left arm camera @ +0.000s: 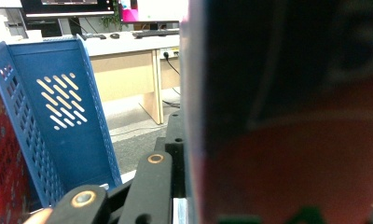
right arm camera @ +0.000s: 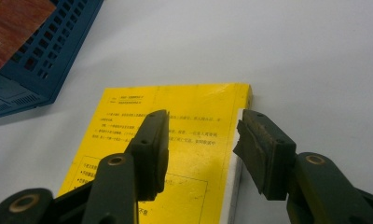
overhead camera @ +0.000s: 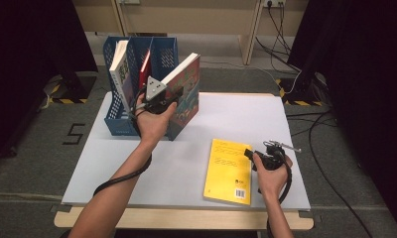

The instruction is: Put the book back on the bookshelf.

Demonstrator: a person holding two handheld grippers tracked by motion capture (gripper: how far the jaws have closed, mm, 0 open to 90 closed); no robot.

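Thick paperback w/ dark blue-and-red illustrated cover [overhead camera: 185, 94] was upright, tilted a bit, white page edge facing up-left, its lower end at the right front corner of the blue perforated plastic file rack [overhead camera: 118, 121]. In the left gripper view its cover was a blurred dark-over-red wall right against my jaws. My left gripper [overhead camera: 156, 96] was clenched on that book, grey three-cornered plate on top, my left hand [overhead camera: 152, 121] wrapped under it, forearm reaching up from the near edge of the bench [overhead camera: 186, 163], cable looped round the wrist.

Flat yellow paperback w/ black print and barcode [overhead camera: 230, 171] lay face-up on the white bench top, near the right front. My right gripper [overhead camera: 258, 157] sat low at that book's right edge, hand [overhead camera: 271, 176] behind it. Its jaws were released: spread apart, one above the yellow cover, the other just off the white page edge, neither pressing, per the right gripper view.
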